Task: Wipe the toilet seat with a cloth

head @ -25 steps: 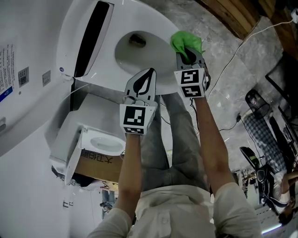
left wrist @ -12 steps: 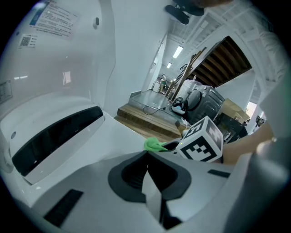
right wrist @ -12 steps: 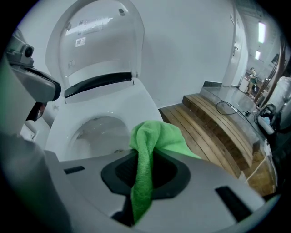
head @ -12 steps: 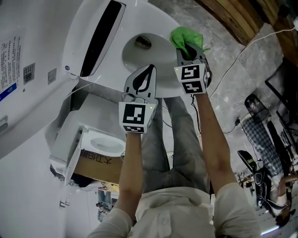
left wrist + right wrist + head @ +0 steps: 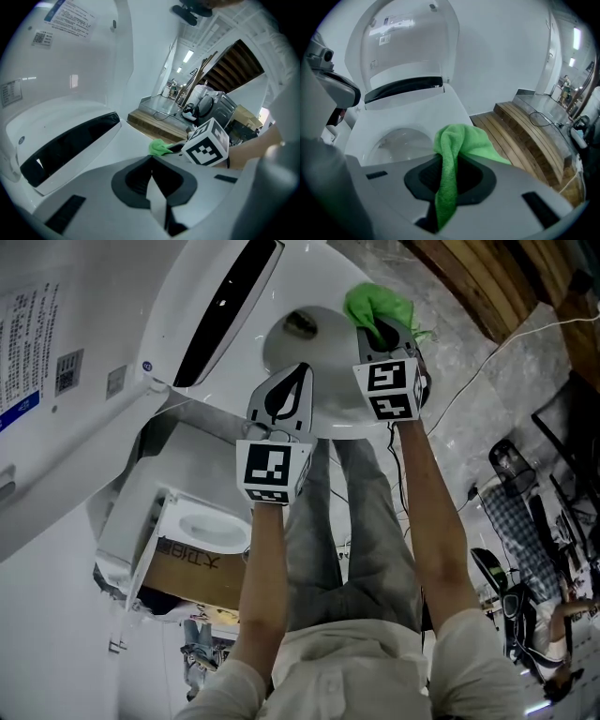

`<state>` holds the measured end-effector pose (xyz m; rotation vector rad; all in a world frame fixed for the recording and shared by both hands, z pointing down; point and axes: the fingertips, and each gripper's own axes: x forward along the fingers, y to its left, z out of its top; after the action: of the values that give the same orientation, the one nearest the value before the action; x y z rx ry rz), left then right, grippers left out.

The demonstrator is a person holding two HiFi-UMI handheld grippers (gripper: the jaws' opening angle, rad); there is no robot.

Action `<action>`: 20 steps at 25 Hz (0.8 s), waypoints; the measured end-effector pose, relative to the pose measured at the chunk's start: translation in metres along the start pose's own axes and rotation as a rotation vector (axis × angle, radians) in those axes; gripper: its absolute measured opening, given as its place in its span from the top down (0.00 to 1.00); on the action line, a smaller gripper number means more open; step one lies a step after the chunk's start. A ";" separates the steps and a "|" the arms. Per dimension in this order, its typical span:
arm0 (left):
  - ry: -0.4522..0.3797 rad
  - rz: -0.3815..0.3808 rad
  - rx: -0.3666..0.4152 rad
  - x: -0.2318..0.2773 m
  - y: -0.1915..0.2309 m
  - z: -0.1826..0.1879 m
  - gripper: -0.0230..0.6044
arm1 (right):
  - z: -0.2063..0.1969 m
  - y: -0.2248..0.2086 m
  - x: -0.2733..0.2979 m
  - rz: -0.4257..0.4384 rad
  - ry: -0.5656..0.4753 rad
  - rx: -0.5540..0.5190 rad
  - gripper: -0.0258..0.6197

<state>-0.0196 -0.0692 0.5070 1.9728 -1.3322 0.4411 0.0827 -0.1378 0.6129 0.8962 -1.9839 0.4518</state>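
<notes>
The white toilet's seat (image 5: 330, 413) rings the bowl (image 5: 298, 338), and its lid (image 5: 407, 42) stands raised. A green cloth (image 5: 376, 306) lies over the seat's right rim, and my right gripper (image 5: 382, 334) is shut on it. In the right gripper view the cloth (image 5: 459, 145) bulges out ahead of the right gripper (image 5: 449, 165) and a strip hangs back between the jaws. My left gripper (image 5: 300, 376) hovers over the seat's near rim, shut with nothing in it. In the left gripper view the left gripper (image 5: 151, 161) has the jaws meeting, with the cloth (image 5: 158, 147) just beyond.
A black panel (image 5: 225, 310) runs along the toilet's back. A cardboard box holding a white fixture (image 5: 202, 532) sits at lower left. Wooden steps (image 5: 534, 133) rise to the right of the toilet. A white cable (image 5: 478, 343) crosses the marble floor, with chairs and clutter (image 5: 525, 493) at far right.
The head view has shifted. The right gripper with the cloth has slid a little farther along the seat's right rim, toward the bowl. The left gripper stays shut beside it.
</notes>
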 end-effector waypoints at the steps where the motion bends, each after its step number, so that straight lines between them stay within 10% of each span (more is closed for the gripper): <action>1: -0.003 0.001 -0.001 0.000 0.002 0.002 0.94 | 0.003 0.002 0.002 0.002 -0.002 -0.004 0.88; 20: -0.044 0.054 -0.051 -0.022 0.046 0.008 0.94 | 0.057 0.031 0.033 0.057 -0.014 -0.102 0.88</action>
<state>-0.0711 -0.0705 0.5049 1.9184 -1.4135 0.3882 0.0160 -0.1656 0.6104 0.7828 -2.0310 0.3744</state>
